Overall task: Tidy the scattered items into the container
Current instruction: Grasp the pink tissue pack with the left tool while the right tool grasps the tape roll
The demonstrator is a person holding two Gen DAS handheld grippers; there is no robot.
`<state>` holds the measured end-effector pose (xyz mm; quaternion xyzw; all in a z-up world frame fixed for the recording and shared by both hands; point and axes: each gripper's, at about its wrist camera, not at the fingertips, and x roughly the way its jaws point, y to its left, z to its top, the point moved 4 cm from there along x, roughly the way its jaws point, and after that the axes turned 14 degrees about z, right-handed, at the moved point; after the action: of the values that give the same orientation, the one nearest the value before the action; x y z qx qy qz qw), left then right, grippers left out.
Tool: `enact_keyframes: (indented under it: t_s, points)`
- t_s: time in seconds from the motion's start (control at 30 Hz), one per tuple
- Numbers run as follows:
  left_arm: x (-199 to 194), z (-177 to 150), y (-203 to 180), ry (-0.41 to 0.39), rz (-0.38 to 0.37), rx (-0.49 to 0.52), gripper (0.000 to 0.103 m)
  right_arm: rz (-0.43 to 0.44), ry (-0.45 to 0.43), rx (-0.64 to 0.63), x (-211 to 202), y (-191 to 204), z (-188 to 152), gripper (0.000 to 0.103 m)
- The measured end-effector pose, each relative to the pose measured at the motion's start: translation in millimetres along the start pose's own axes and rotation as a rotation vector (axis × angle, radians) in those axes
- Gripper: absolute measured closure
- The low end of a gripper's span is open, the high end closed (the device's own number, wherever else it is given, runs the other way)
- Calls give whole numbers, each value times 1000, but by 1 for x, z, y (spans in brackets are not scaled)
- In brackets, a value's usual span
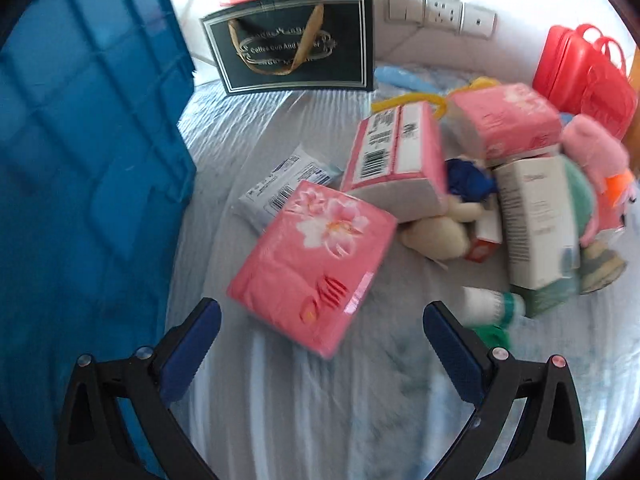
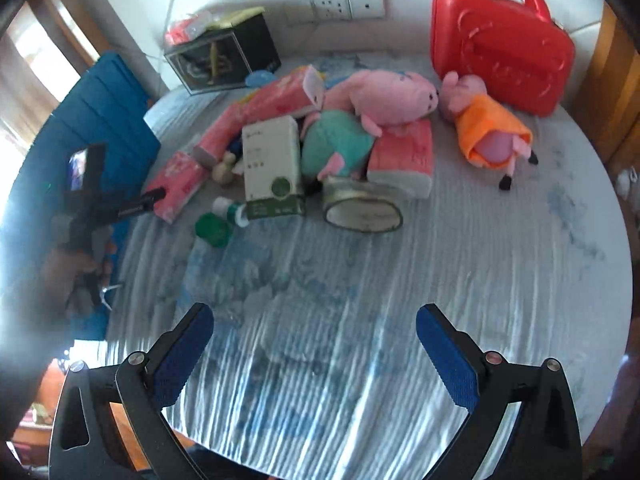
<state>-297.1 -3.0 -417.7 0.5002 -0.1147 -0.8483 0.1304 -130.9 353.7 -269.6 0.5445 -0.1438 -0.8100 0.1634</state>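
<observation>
A blue plastic crate stands at the table's left edge; it also shows in the right wrist view. My left gripper is open and empty, just in front of a pink tissue pack lying flat on the cloth. Behind it lie a white wipes packet, a pink box, a white carton and a green-capped bottle. My right gripper is open and empty over bare cloth, well short of the pile. The left gripper shows in the right view beside the tissue pack.
A black gift bag and a red plastic case stand at the back by the wall. Two pink pig plush toys, a teal plush, an oval tin and a green lid lie in the pile.
</observation>
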Motion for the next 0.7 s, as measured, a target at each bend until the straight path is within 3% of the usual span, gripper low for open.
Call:
enact_keyframes:
  t_s: [0.23,0.6,0.7]
  points:
    - [50,3,-12,19,22,117,0,-24,39,60,21,-5,-13,0]
    - [75,11,-17,30,-9,62,0,-76,11,35,63,-22,9,0]
    - [71,10,-12,39,-22,19,7,-87,19,20,82,-32,17,0]
